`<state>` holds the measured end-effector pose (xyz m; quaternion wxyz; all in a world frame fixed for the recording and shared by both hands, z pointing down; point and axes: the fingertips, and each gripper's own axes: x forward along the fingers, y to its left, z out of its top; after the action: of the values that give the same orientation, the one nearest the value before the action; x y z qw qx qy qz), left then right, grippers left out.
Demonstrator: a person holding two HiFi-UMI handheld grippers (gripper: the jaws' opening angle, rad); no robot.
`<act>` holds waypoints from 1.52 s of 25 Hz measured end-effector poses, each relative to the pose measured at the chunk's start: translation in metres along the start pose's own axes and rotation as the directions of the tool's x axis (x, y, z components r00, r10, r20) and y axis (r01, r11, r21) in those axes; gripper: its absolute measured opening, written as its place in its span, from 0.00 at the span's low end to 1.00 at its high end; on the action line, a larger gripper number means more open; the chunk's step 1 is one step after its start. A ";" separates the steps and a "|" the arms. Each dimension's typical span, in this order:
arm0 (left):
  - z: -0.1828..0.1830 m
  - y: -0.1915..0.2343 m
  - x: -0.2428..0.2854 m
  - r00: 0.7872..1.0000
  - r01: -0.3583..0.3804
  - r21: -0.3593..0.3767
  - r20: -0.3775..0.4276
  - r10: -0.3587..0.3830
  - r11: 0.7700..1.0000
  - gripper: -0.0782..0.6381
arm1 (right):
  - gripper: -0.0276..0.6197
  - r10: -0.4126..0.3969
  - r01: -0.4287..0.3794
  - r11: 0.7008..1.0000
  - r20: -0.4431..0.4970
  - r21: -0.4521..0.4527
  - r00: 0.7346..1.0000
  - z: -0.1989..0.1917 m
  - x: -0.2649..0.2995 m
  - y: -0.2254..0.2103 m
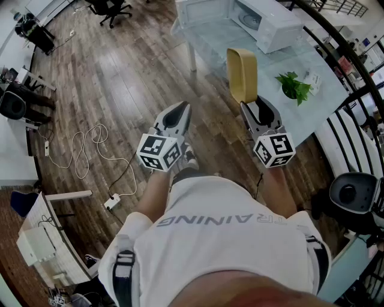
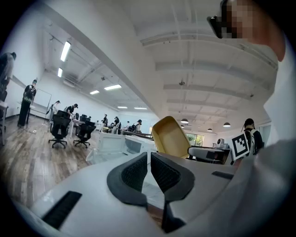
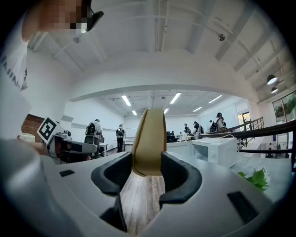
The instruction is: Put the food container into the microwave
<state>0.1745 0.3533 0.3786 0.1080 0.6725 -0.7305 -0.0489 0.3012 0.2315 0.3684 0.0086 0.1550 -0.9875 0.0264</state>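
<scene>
- The right gripper (image 3: 147, 172) clamps the lower end of the tan food container (image 1: 242, 73), which stands on edge in front of the person, near the table (image 1: 219, 45).
- The left gripper (image 2: 149, 167) has its jaws together with nothing between them, level, left of the container.
- The white microwave (image 1: 267, 24) sits at the far end of the table, door open.
- A green plant (image 1: 294, 87) lies on the table to the right.

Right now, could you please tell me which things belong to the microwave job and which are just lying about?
Job: food container, clamped in the right gripper; microwave, door open.
Lying about: plant on the table; cable on the floor; office chair.
</scene>
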 end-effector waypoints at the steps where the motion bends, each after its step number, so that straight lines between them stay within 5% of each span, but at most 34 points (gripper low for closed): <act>1: 0.001 0.001 0.000 1.000 0.001 0.000 0.002 -0.001 1.000 0.18 | 0.37 0.002 -0.002 1.000 0.001 0.000 1.000 0.001 0.001 0.001; 21: -0.004 0.007 0.000 1.000 0.007 -0.020 -0.017 -0.007 1.000 0.18 | 0.37 0.016 -0.016 0.999 0.009 0.030 1.000 -0.002 0.014 0.004; 38: 0.019 0.089 0.062 0.999 0.027 -0.039 -0.024 -0.028 0.999 0.18 | 0.37 0.003 -0.003 0.999 -0.011 0.052 1.000 -0.005 0.110 -0.022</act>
<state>0.0796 0.2981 0.3854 0.1294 0.6808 -0.7188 -0.0560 0.2031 0.1774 0.3767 0.0101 0.1535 -0.9867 0.0529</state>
